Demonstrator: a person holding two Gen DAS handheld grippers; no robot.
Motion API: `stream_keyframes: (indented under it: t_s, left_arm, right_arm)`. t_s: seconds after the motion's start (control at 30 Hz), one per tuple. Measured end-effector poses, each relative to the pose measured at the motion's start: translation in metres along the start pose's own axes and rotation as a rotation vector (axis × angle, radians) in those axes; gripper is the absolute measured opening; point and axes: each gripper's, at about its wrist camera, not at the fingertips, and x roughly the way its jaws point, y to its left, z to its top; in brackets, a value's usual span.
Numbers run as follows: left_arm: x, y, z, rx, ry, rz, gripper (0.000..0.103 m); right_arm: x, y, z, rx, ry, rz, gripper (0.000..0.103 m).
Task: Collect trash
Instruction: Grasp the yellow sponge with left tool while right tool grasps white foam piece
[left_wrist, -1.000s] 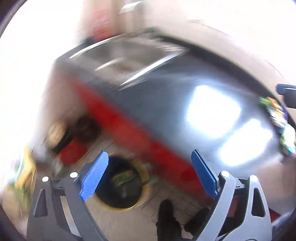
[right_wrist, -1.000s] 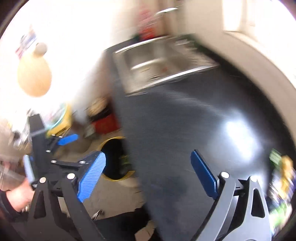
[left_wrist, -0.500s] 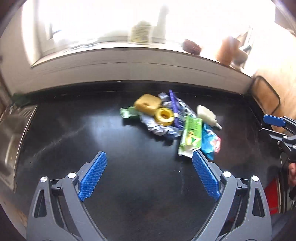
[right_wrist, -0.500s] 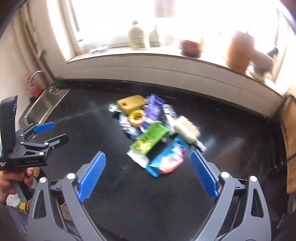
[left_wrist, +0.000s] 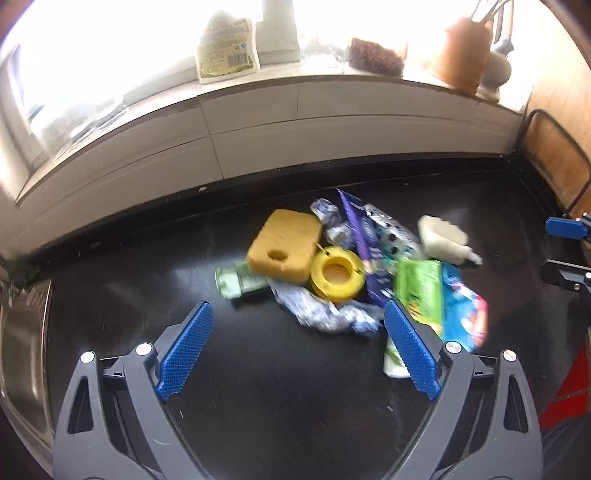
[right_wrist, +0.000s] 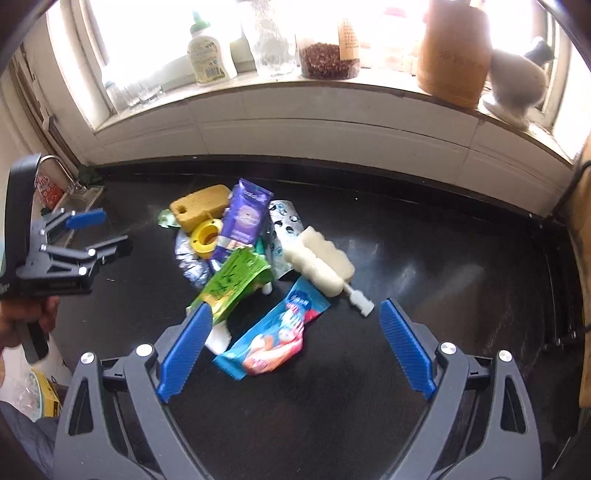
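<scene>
A heap of trash lies on the black counter (left_wrist: 295, 398): a yellow sponge (left_wrist: 283, 246), a yellow ring (left_wrist: 337, 277), a crumpled foil wrapper (left_wrist: 321, 314), a purple wrapper (right_wrist: 244, 218), a green wrapper (right_wrist: 236, 282), a blue-and-pink wrapper (right_wrist: 275, 338) and a white foam brush (right_wrist: 319, 266). My left gripper (left_wrist: 295, 350) is open just short of the foil wrapper. My right gripper (right_wrist: 295, 347) is open, with the blue-and-pink wrapper lying between its fingers. In the right wrist view the left gripper (right_wrist: 92, 236) hangs at the left, held by a hand (right_wrist: 26, 321).
A steel sink (left_wrist: 22, 350) lies at the counter's left end. The windowsill behind holds a soap bottle (right_wrist: 210, 55), a jar (right_wrist: 328, 55), a brown pot (right_wrist: 454, 51) and a white figure (right_wrist: 517, 85). A wire rack (left_wrist: 557, 162) stands at the right.
Both grippers swung from the floor bin and sink side over to the counter, then moved closer to the trash heap. Both stayed open.
</scene>
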Motion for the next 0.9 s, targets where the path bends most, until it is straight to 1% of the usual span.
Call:
stream_keyframes:
  t_s: [0.07, 0.13, 0.2, 0.27, 0.4, 0.47, 0.53, 0.6, 0.63, 0.7, 0.77, 0.83, 0.9]
  left_arm:
    - [0.024, 0.002, 0.012, 0.041, 0.004, 0.027, 0.091]
    - [0.053, 0.008, 0.023, 0.065, 0.037, 0.039, 0.091]
    - [0.08, 0.017, 0.034, 0.057, 0.073, 0.006, 0.09]
    - [0.097, 0.019, 0.042, 0.057, 0.1, -0.023, 0.09]
    - [0.131, 0.012, 0.053, 0.119, 0.159, -0.07, 0.09]
    - [0.141, 0.015, 0.058, 0.099, 0.152, -0.115, 0.09]
    - [0.151, 0.021, 0.063, 0.057, 0.183, -0.134, 0.086]
    - [0.157, 0.023, 0.065, 0.061, 0.203, -0.149, 0.066]
    - [0.157, 0.024, 0.064, 0.069, 0.202, -0.141, 0.061]
    - [0.153, 0.027, 0.063, 0.06, 0.198, -0.152, 0.059]
    - [0.142, 0.031, 0.063, 0.053, 0.177, -0.153, 0.058]
    - [0.128, 0.036, 0.065, 0.049, 0.151, -0.132, 0.058]
    - [0.118, 0.042, 0.066, 0.024, 0.14, -0.124, 0.058]
  right_arm:
    - [0.021, -0.007, 0.009, -0.003, 0.029, 0.01, 0.085]
    - [0.044, -0.015, 0.016, -0.002, 0.067, 0.008, 0.083]
    - [0.067, -0.023, 0.023, -0.006, 0.109, 0.017, 0.083]
    - [0.083, -0.028, 0.027, -0.017, 0.13, 0.023, 0.083]
    - [0.111, -0.037, 0.03, -0.013, 0.182, 0.061, 0.083]
    - [0.123, -0.037, 0.03, -0.04, 0.208, 0.059, 0.082]
    - [0.132, -0.035, 0.029, -0.068, 0.234, 0.072, 0.079]
    - [0.139, -0.036, 0.027, -0.083, 0.256, 0.073, 0.07]
    - [0.141, -0.037, 0.026, -0.08, 0.265, 0.078, 0.056]
    - [0.137, -0.038, 0.027, -0.076, 0.252, 0.083, 0.048]
    - [0.13, -0.039, 0.027, -0.069, 0.237, 0.076, 0.035]
    - [0.119, -0.039, 0.026, -0.048, 0.216, 0.068, 0.031]
    - [0.106, -0.034, 0.024, -0.037, 0.192, 0.063, 0.026]
